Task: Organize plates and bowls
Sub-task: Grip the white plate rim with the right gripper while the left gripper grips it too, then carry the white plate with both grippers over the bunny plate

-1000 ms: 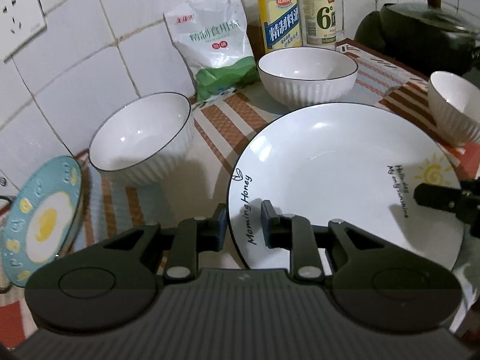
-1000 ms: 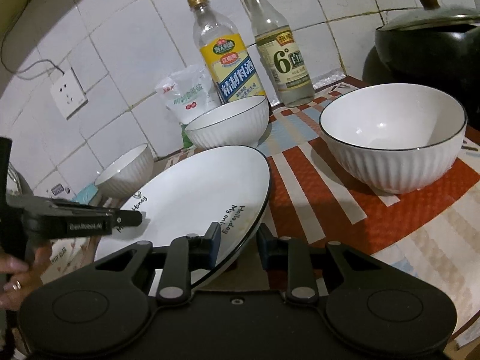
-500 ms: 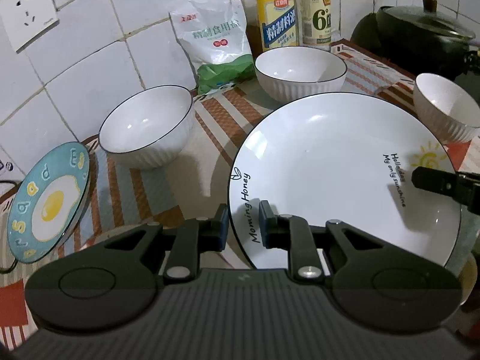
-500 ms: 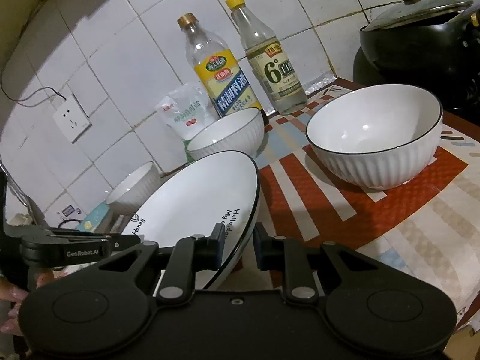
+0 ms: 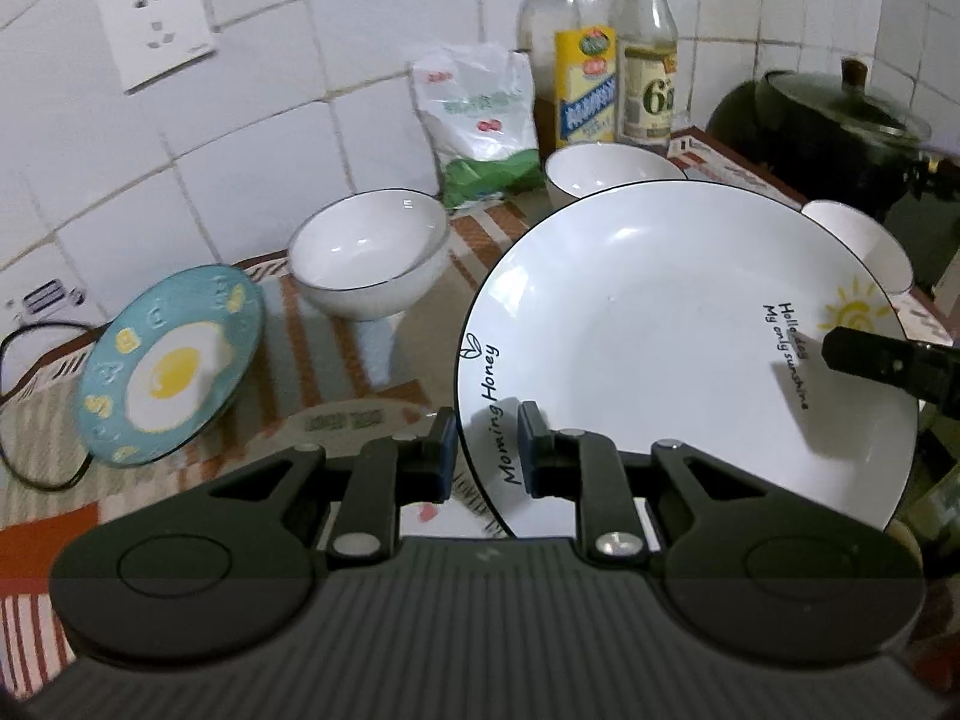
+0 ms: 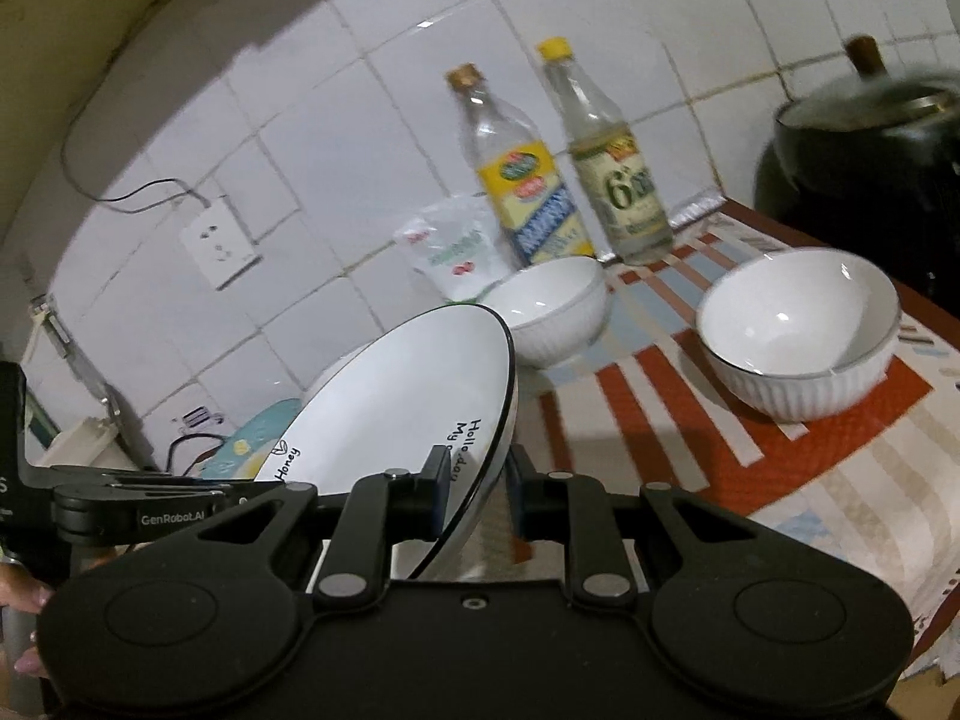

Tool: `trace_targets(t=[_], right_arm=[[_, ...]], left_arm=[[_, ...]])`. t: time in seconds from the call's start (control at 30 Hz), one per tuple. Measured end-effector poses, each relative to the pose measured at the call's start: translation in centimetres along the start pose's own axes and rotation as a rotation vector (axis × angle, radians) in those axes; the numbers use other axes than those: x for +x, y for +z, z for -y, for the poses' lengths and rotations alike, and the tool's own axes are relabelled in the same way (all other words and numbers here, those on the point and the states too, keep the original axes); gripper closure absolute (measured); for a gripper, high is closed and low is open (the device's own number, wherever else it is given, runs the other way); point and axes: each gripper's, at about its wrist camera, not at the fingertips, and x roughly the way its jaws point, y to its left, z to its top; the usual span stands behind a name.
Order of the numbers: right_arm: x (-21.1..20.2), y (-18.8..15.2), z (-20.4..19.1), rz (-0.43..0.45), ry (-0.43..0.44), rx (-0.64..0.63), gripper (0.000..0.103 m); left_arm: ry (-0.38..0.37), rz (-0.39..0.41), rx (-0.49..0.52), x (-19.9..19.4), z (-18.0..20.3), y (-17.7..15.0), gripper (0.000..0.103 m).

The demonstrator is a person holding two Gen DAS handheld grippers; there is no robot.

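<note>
A large white plate [image 5: 660,324] with a black rim and a sun print hangs in the air above the striped cloth. My left gripper [image 5: 485,450] is shut on its rim by the "Morning Honey" lettering. My right gripper [image 6: 477,480] is shut on the opposite rim of the same plate [image 6: 408,402], near "Hello day"; its finger [image 5: 870,360] shows at the right in the left wrist view. Three white ribbed bowls stand on the cloth: one at left [image 5: 369,252], one behind the plate [image 5: 600,168], one at right [image 6: 798,330]. A blue plate with a fried-egg picture [image 5: 171,363] leans at the far left.
Two bottles [image 6: 528,192] [image 6: 618,180] and a white-and-green bag [image 5: 480,120] stand against the tiled wall. A black lidded pot [image 6: 870,144] sits at the back right. A wall socket [image 5: 156,21] and a black cable [image 5: 24,408] are at the left. A hand [image 6: 24,594] holds the left gripper.
Both grippers have lifted the white plate off the cloth and higher; the bowls and bottles now sit lower and farther away. The right jaws have tightened on the rim.
</note>
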Motion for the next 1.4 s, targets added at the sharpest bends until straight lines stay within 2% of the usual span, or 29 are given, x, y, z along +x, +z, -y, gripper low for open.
trace_targets(t=[0.3,0.6,0.9,1.1,1.4], right_arm=[[0.5,-1.0,-4.9,-0.047,0.070,-0.058,0.079],[3.1,-3.8,-8.4,-0.127,0.110,-0.096,0.079],[5.5,-5.3,-8.8,-0.176,0.124,-0.075,0.079],[6.8,-5.5,-9.6,-0.200,0.127,-0.098,0.078],[7.9,-6.3,-9.0,-0.233,0.117,-0.117,0.079]], left_arm=[[0.021,-0.005,-0.087,-4.2,-4.6,-2.7,0.084],[0.061,-0.011,-0.160,-5.2,-9.1,-6.6,0.083],[0.054,-0.027,-0.190,-4.2,-11.3,-8.6,0.083],[0.058,-0.094,-0.211,-2.2,-12.4,-9.4,0.084],[0.084,-0.087,-0.172,-1.8,-12.3,-9.2,0.084]])
